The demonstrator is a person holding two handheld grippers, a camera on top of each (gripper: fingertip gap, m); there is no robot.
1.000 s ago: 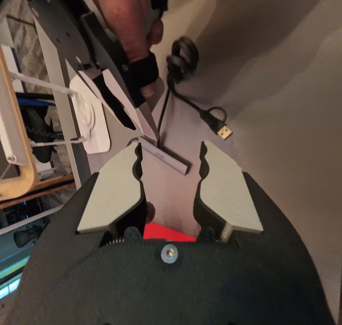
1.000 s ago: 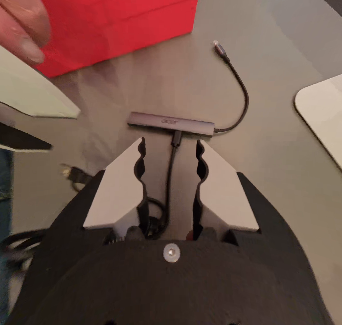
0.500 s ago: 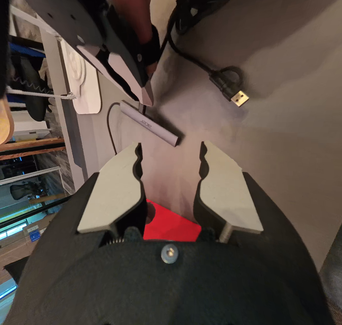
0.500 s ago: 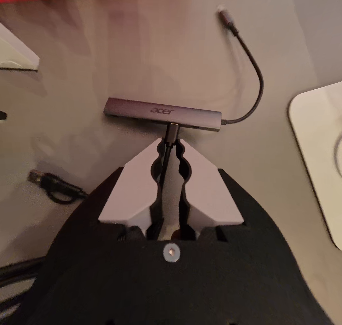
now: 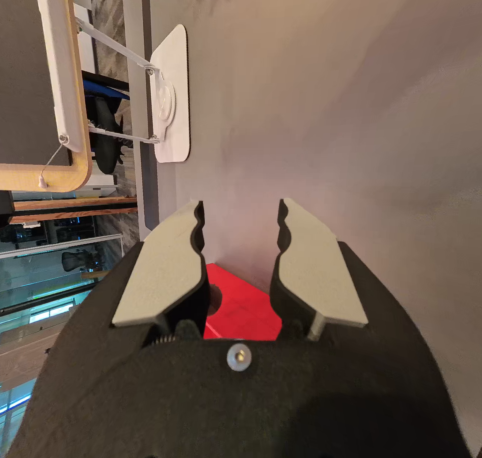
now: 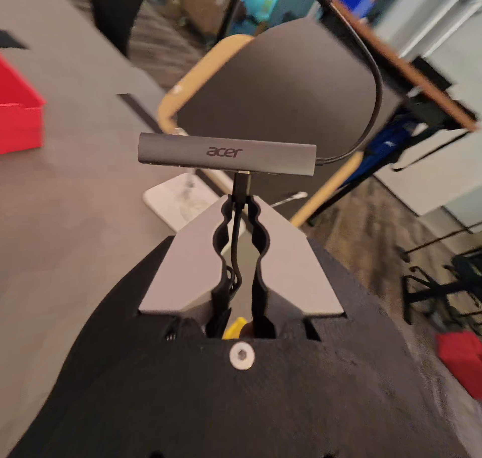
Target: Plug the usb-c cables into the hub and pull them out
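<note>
The right gripper (image 6: 239,202) is pinching the black usb-c cable (image 6: 235,237) just behind its plug, with the grey hub (image 6: 227,154) hanging crosswise off the plug, lifted clear of the grey table (image 6: 65,210). The hub's own black lead (image 6: 370,122) is curving up to the right. A red box (image 6: 18,117) is sitting at the table's left, a white pad (image 6: 172,203) lying below the hub.
</note>
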